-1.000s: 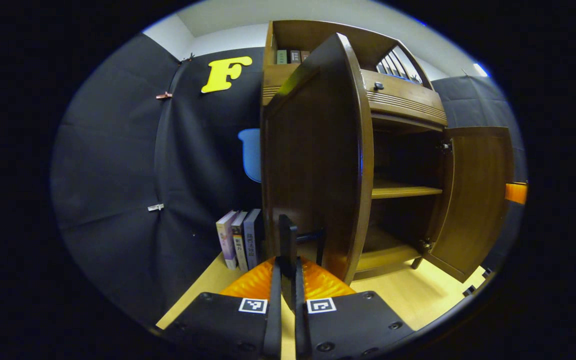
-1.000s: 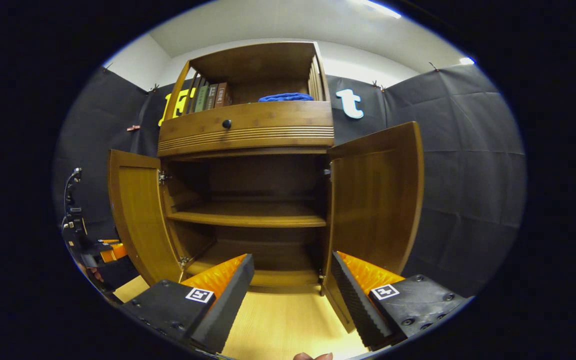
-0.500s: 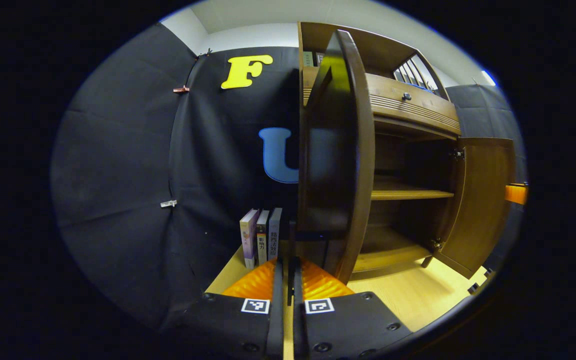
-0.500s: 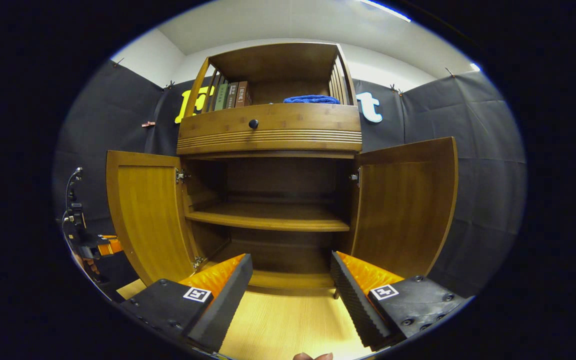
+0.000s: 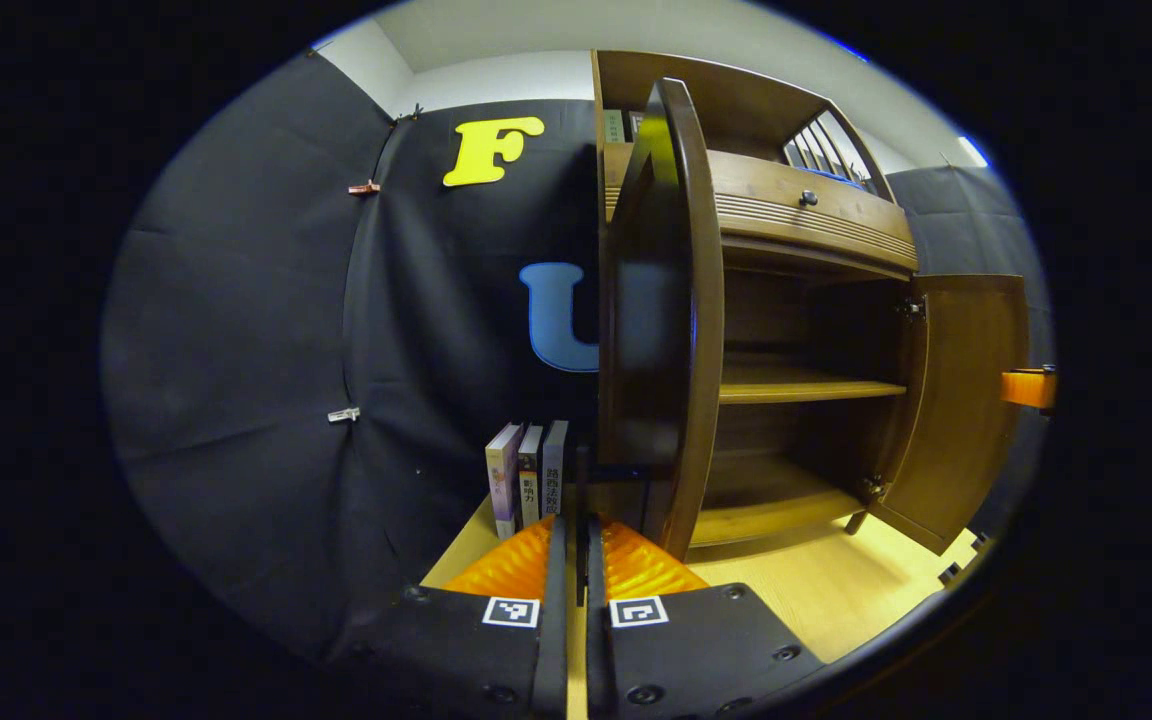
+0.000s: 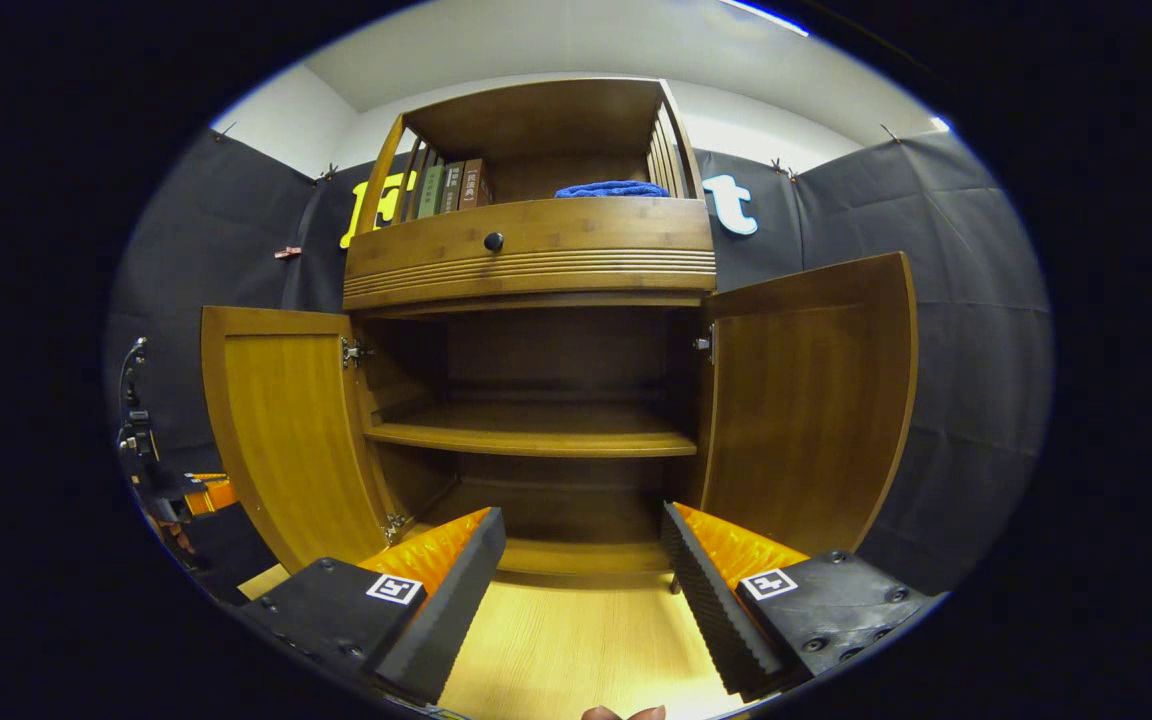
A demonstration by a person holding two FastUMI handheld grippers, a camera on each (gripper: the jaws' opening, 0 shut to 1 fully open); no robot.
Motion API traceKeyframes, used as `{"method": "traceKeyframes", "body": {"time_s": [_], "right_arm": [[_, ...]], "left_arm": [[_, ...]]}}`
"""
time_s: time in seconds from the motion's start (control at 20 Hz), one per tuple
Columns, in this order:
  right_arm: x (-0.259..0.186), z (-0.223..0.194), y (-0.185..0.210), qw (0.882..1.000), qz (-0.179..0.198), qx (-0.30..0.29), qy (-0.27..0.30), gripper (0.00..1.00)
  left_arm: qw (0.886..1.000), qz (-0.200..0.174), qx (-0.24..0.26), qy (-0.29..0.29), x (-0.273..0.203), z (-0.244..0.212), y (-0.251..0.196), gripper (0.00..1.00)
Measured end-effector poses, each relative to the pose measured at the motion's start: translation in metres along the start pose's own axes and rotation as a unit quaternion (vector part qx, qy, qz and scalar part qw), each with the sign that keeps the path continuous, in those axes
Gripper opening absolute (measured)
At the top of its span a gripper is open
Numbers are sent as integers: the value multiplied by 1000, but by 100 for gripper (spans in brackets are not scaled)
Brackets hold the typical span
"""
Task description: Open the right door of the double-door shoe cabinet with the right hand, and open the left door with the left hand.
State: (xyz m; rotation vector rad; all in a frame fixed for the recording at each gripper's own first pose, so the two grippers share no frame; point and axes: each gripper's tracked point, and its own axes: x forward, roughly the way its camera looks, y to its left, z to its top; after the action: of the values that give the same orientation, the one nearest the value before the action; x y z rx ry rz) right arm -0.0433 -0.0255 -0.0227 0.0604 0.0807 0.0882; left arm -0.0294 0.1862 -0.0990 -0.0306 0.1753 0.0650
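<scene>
The right gripper (image 6: 584,560) hangs with its fingers spread wide over the floor (image 6: 576,650), facing the shoe cabinet (image 6: 531,260). The left gripper (image 5: 576,545) has its fingers pinched nearly together; whether they clamp anything I cannot tell. Beyond, left door (image 6: 286,430) and right door (image 6: 811,400) both stand swung open.

This is a staged recording booth dressed like a home corner. Black cloth (image 6: 946,330) hangs all round as walls, clipped in folds, with a plain white wall above. A wooden shoe cabinet (image 6: 531,250) stands on a pale wood floor (image 6: 576,650), books (image 6: 451,187) on its top shelf, more books (image 5: 528,475) beside it.
</scene>
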Motion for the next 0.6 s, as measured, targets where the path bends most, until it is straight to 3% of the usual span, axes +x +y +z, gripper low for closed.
{"method": "traceKeyframes", "body": {"time_s": [0.3,0.55,0.6], "right_arm": [[9,-4,3,1000,8,0,2,100],[29,-2,4,1000,12,0,-3,99],[34,-1,2,1000,10,-1,-4,99]], "left_arm": [[999,34,0,-19,-24,6,0,15],[998,32,5,-54,-50,16,-26,59],[998,22,9,-54,-50,18,-38,61]]}}
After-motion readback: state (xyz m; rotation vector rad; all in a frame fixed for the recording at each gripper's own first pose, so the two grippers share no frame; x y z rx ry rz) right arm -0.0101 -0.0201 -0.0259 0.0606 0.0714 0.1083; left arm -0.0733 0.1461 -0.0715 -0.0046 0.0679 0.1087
